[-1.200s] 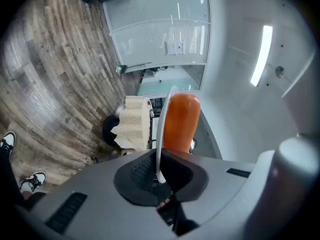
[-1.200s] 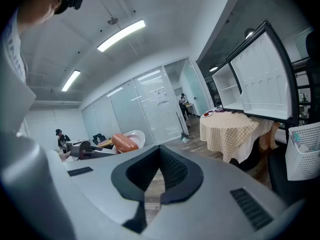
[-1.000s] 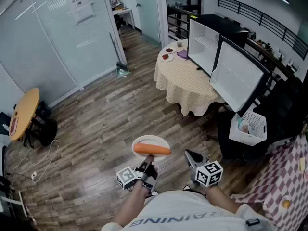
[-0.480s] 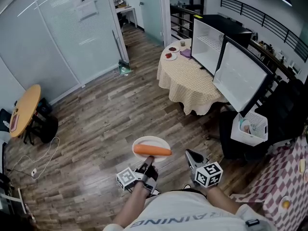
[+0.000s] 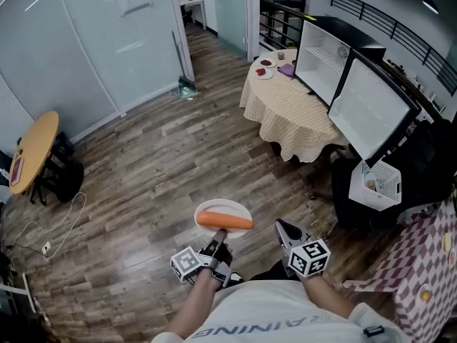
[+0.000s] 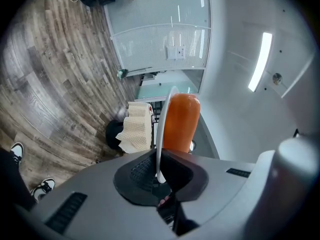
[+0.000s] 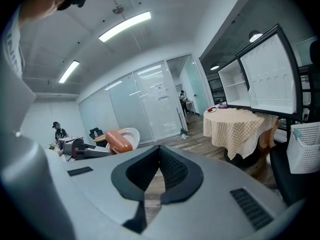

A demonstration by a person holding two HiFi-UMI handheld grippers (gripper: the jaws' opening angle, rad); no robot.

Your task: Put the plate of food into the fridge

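A white plate (image 5: 223,211) carries a long orange piece of food (image 5: 225,221). My left gripper (image 5: 218,237) is shut on the plate's near rim and holds it level above the wooden floor. In the left gripper view the plate (image 6: 161,119) stands edge-on between the pads, with the orange food (image 6: 181,120) beside it. My right gripper (image 5: 285,230) hangs shut and empty just right of the plate. The white fridge (image 5: 325,48) stands open at the far right, its door (image 5: 371,106) swung toward me. The right gripper view shows the plate (image 7: 132,133) at left and the fridge (image 7: 235,81) ahead.
A round table with a checked cloth (image 5: 289,106) stands before the fridge and bears small dishes (image 5: 265,68). A white basket (image 5: 377,184) sits below the fridge door. Glass partitions (image 5: 86,41) run along the left, near an orange round table (image 5: 32,152). A person (image 7: 58,130) stands far off.
The checked table and the fridge have slid down and right in the head view, so they are nearer. Both grippers and the plate keep their place in front of the body.
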